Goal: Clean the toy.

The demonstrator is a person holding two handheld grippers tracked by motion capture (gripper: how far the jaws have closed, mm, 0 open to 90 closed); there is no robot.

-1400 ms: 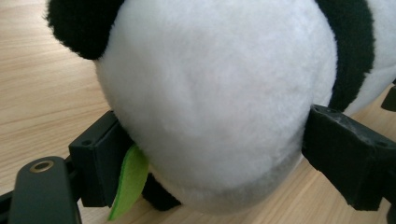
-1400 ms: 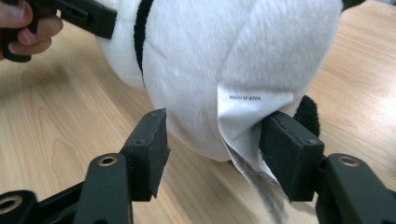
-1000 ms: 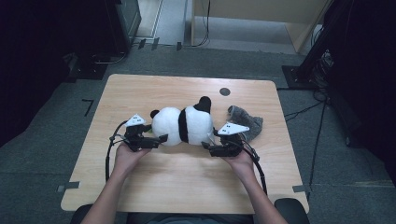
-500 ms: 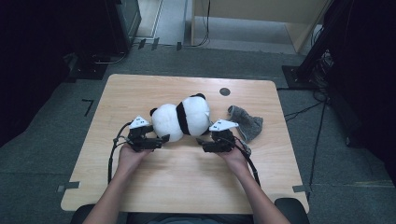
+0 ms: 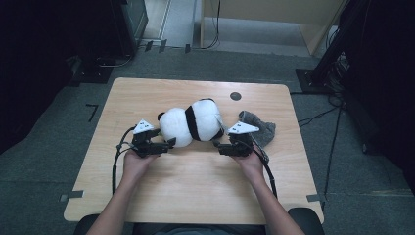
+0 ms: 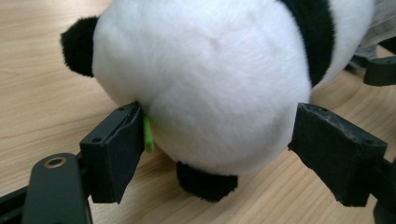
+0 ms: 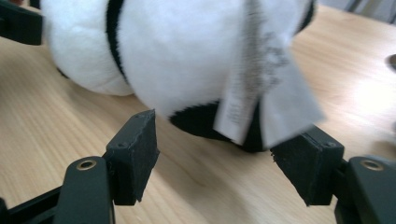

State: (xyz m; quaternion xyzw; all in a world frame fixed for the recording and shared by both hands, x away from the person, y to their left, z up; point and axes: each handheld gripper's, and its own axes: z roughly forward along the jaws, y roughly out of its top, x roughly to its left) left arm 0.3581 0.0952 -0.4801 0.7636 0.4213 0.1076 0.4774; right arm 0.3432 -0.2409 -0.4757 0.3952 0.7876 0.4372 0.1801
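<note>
A black-and-white panda plush (image 5: 191, 125) lies on its side in the middle of the wooden table (image 5: 195, 196). My left gripper (image 5: 169, 143) is at its left end, open; the jaws have just been closing, with the plush's round white end (image 6: 210, 79) between them. One jaw touches the fur by a small green tag (image 6: 148, 133), while the other stands just clear. My right gripper (image 5: 221, 147) is open at the plush's near right side. In the right gripper view a black paw and a white label (image 7: 261, 93) hang just beyond its open jaws (image 7: 224, 140).
A crumpled grey cloth (image 5: 262, 129) lies right of the plush, just behind my right hand. A small dark round mark (image 5: 235, 96) sits near the table's far edge. Bare wood stretches along the near side. Dark equipment and cables surround the table on the floor.
The plush has turned slightly, its right end swinging toward the far side. My right gripper has shifted a little to the left. The left hand has stayed in place.
</note>
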